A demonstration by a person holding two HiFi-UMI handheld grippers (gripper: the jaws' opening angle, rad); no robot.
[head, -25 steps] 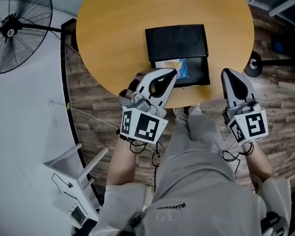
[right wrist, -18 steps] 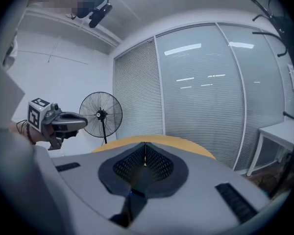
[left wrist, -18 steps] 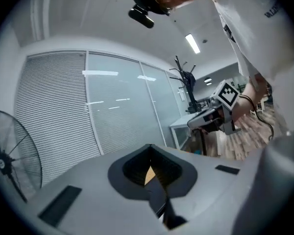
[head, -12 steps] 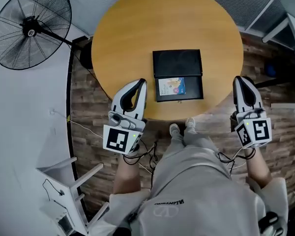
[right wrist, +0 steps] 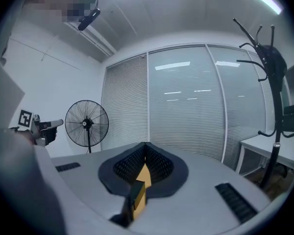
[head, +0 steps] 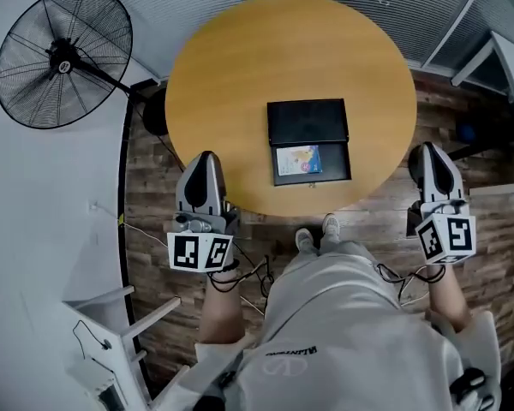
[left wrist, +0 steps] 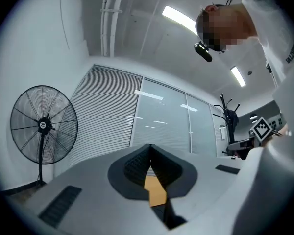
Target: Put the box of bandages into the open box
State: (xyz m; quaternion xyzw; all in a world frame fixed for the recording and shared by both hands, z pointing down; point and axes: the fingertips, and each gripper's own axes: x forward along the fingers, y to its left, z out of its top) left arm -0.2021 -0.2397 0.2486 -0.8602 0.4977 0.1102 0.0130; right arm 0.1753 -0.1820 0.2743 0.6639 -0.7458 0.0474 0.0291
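Round table (head: 265, 58): wooden top, stood in front of the person.
Open box (head: 307, 122): black, lay on the table near its near edge, lid folded back.
Box of bandages (head: 299, 160): lay inside the open box, in the half closer to the table's near edge.
Left gripper (head: 205, 156): jaws pressed together, holding nothing, at the table's near-left edge.
Right gripper (head: 430, 147): jaws pressed together, empty, just off the table's right edge.
Pedestal fan (head: 64, 58): stood left of the table.

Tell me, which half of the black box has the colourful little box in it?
The half nearer the person holds the box of bandages; the far half shows only plain black inside.
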